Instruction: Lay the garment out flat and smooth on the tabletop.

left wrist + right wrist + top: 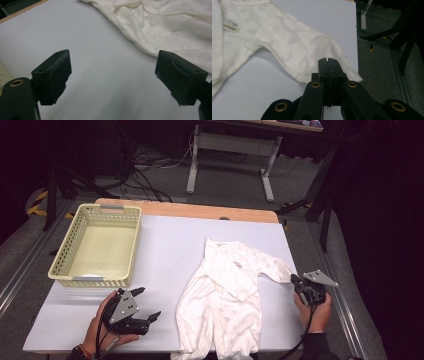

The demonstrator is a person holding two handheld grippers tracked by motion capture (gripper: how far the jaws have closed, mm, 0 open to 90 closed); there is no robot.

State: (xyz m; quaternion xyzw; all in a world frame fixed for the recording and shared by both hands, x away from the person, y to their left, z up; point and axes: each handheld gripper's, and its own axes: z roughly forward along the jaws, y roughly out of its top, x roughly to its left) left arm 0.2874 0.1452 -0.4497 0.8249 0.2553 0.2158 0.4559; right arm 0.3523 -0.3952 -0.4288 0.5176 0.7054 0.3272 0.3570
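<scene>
A: How far along does the folding look?

B: Barely begun, I'd judge. The baby sleepsuit (225, 295) lies mostly flat on the table (165, 250), one sleeve already across the chest. The right gripper (296, 281) has its jaws pressed together on the cuff of the other sleeve (312, 52), just ahead of its tips.

A: And the other one?

B: The left gripper (148, 303) rests with jaws spread wide, nothing between them, the sleepsuit's leg just beyond. The basket (65, 255) behind it holds nothing yet.
</scene>
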